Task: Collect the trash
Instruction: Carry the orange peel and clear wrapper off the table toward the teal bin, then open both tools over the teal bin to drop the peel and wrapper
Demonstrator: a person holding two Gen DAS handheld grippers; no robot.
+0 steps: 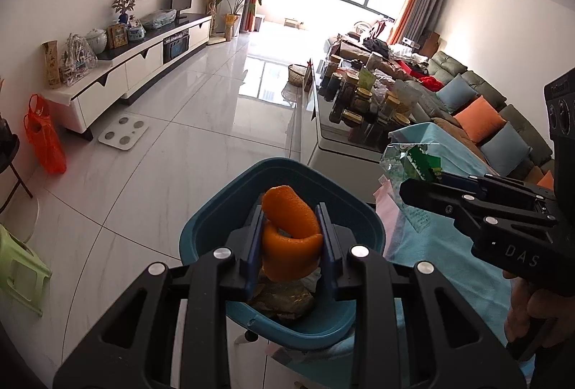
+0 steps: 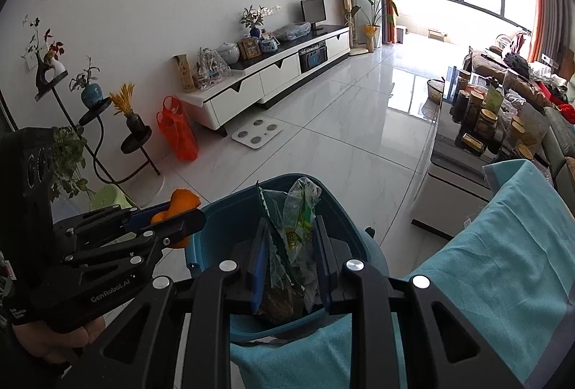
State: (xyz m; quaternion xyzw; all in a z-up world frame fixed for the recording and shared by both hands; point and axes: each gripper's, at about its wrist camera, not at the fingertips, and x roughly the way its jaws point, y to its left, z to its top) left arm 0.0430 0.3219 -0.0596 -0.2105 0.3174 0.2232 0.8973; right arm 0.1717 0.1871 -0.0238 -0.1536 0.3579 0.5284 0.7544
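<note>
My left gripper (image 1: 291,238) is shut on a curled orange peel (image 1: 291,234) and holds it over the open blue trash bin (image 1: 215,209). It also shows in the right wrist view (image 2: 179,220) with the peel (image 2: 183,200) at the bin's left rim. My right gripper (image 2: 291,252) is shut on a clear and green plastic wrapper (image 2: 298,213) above the same bin (image 2: 215,216). In the left wrist view the right gripper (image 1: 427,180) holds the wrapper (image 1: 406,159) to the right of the bin. Brown trash (image 1: 284,299) lies in the bin's bottom.
A table with a teal cloth (image 2: 503,245) is to the right of the bin. Beyond it is a coffee table with several jars (image 1: 359,101) and a sofa with cushions (image 1: 478,115). A white TV cabinet (image 2: 273,76), an orange bag (image 2: 178,130), a scale (image 2: 257,133) and a green stool (image 1: 18,266) stand on the tiled floor.
</note>
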